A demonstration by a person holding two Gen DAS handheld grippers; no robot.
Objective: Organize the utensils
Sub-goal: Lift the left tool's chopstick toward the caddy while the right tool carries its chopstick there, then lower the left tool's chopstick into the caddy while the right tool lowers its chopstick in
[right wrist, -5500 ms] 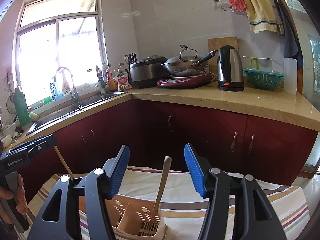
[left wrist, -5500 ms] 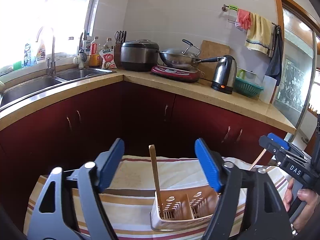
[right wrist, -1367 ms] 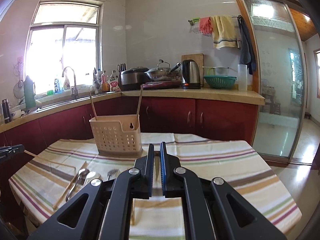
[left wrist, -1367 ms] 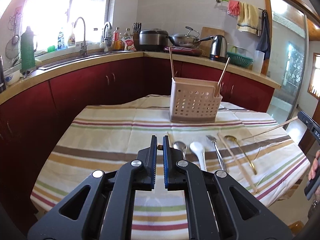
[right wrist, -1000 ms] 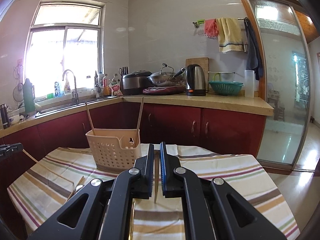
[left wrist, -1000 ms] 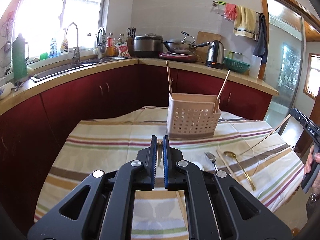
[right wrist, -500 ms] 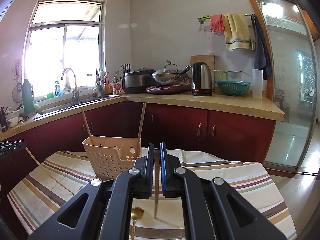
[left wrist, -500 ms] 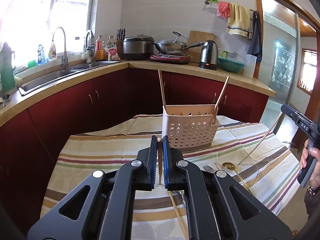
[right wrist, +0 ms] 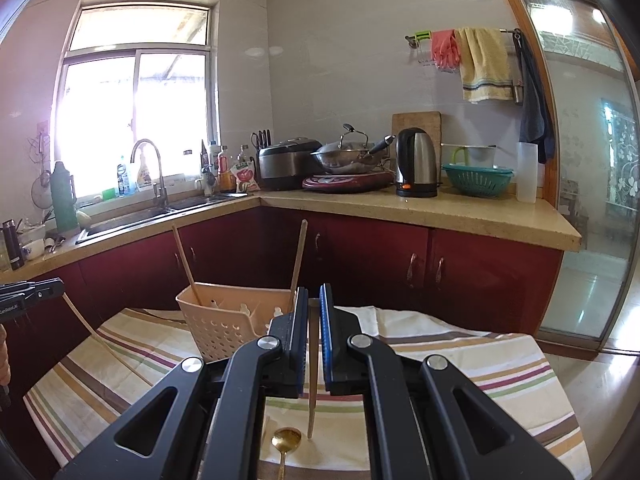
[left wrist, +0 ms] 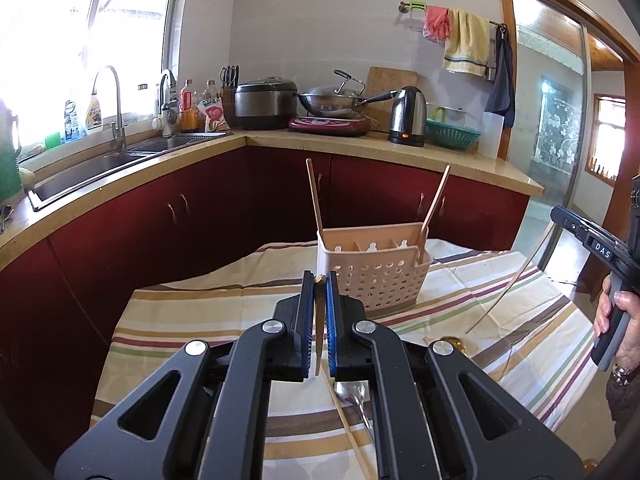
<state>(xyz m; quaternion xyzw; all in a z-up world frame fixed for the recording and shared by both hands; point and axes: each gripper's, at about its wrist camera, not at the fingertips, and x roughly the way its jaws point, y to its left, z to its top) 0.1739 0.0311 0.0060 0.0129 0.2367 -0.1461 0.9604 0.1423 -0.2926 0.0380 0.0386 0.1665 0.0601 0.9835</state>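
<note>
A beige perforated utensil basket (left wrist: 376,276) stands on the striped tablecloth (left wrist: 200,312) with two wooden chopsticks (left wrist: 314,196) leaning in it. It also shows in the right wrist view (right wrist: 224,324). My left gripper (left wrist: 318,284) is shut on a wooden chopstick (left wrist: 318,340), lifted just in front of the basket. My right gripper (right wrist: 314,300) is shut on a wooden chopstick (right wrist: 312,384) that hangs down, held to the right of the basket. The right gripper and its chopstick also show in the left wrist view (left wrist: 508,284).
A gold spoon (right wrist: 286,440) lies on the cloth below my right gripper. A metal spoon (left wrist: 352,390) and another chopstick (left wrist: 352,424) lie below my left gripper. Red cabinets (left wrist: 200,216) and a countertop with sink, cooker, wok and kettle (left wrist: 406,120) stand behind the table.
Both grippers, each shut on a chopstick, have risen from the cloth and moved closer to the basket, which now looms larger. Earlier they were open above the basket.
</note>
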